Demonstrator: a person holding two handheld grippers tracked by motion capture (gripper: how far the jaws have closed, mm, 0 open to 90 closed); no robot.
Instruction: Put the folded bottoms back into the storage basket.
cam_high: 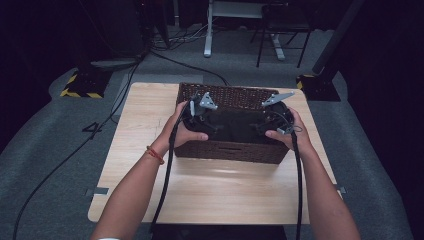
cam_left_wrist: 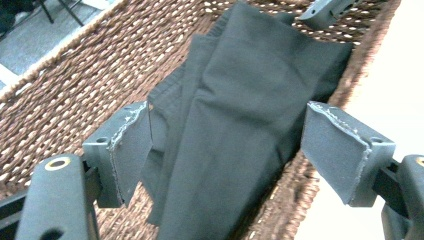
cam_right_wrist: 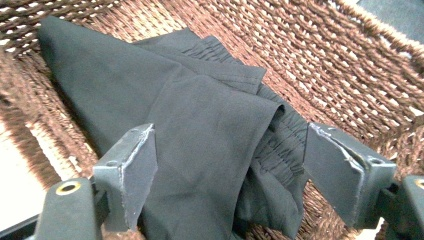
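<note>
Grey carpet surrounds a light wooden table (cam_high: 150,165) at the centre of the high view, with dark floor and chair legs along the upper edge. A brown woven basket (cam_high: 227,150) stands on the far half of the table. Inside it lies a folded black garment (cam_left_wrist: 235,125), resting on the basket floor and against the weave.

Left gripper (cam_left_wrist: 225,150): jaws spread, pads clear of the cloth, nothing grasped. Right gripper (cam_right_wrist: 230,170): jaws likewise released, with the garment lying below and between them but not pinched.

Step in hand, as judged: the garment is set down in the basket and both grippers are let go above it. The next move calls for lifting both grippers straight out past the rim without snagging the fabric.

Orientation: in the high view the garment's long axis runs left to right along the basket's length. In the right gripper view its gathered waistband end (cam_right_wrist: 280,145) lies toward the lower right.
</note>
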